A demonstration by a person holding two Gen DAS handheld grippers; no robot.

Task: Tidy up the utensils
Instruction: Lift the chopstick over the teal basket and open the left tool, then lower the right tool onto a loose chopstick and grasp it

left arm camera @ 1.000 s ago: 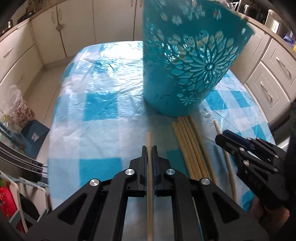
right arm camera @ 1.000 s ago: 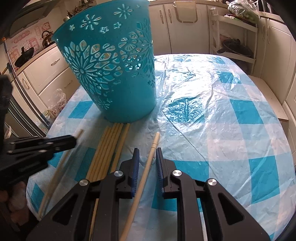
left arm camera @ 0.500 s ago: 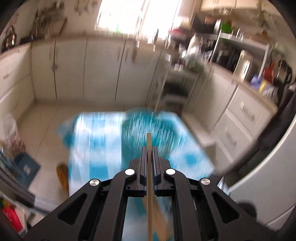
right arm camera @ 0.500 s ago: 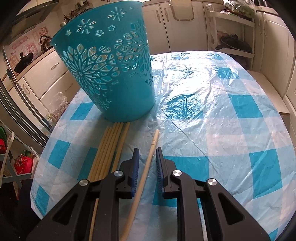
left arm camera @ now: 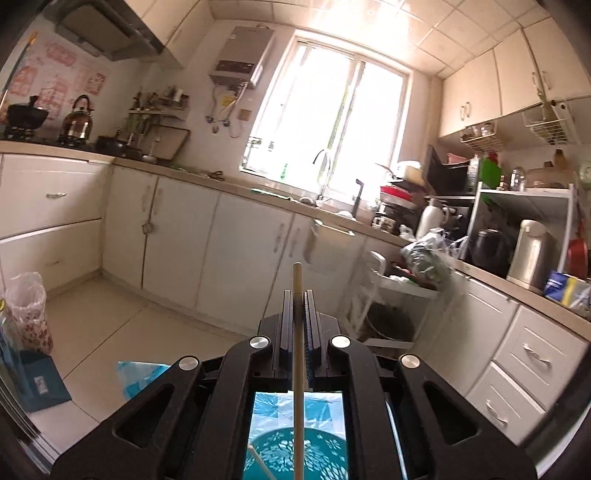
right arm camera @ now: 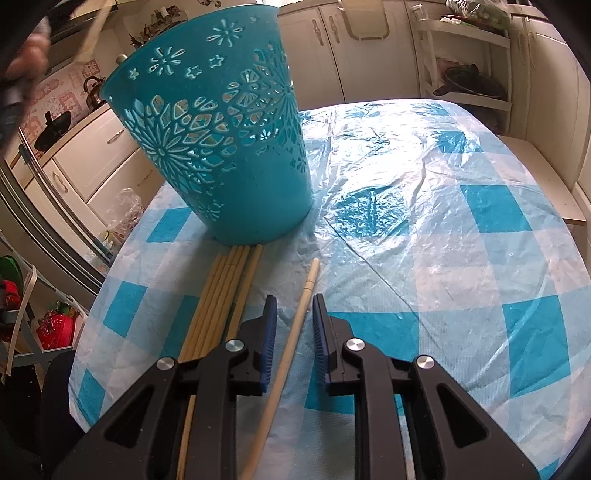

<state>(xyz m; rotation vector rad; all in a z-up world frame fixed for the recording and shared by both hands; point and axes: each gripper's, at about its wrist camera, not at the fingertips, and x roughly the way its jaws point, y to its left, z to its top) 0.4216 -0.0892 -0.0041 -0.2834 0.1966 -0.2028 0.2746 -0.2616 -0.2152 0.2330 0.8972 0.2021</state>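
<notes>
My left gripper (left arm camera: 297, 295) is shut on a pale wooden chopstick (left arm camera: 297, 354) and holds it high, level with the room. Below it, between the gripper's arms, the open top of the teal cut-out basket (left arm camera: 295, 454) shows, with another chopstick (left arm camera: 258, 461) inside. In the right wrist view the basket (right arm camera: 221, 147) stands on the checked table. A bundle of several chopsticks (right arm camera: 218, 295) lies in front of it. My right gripper (right arm camera: 294, 310) is open, its jaws either side of a single chopstick (right arm camera: 295, 332) on the cloth. The left-held chopstick (right arm camera: 94, 31) shows at top left.
The table (right arm camera: 461, 229) has a blue-and-white checked cloth under clear plastic. White kitchen cabinets (left arm camera: 229, 251) and a cluttered counter (left arm camera: 480, 251) surround it. A wire rack (right arm camera: 22, 314) with red items stands left of the table. The table's near edge (right arm camera: 79, 369) curves away at left.
My left gripper has lifted the chopstick from table height to above the basket and tilted up toward the room. My right gripper has held its place around the single chopstick.
</notes>
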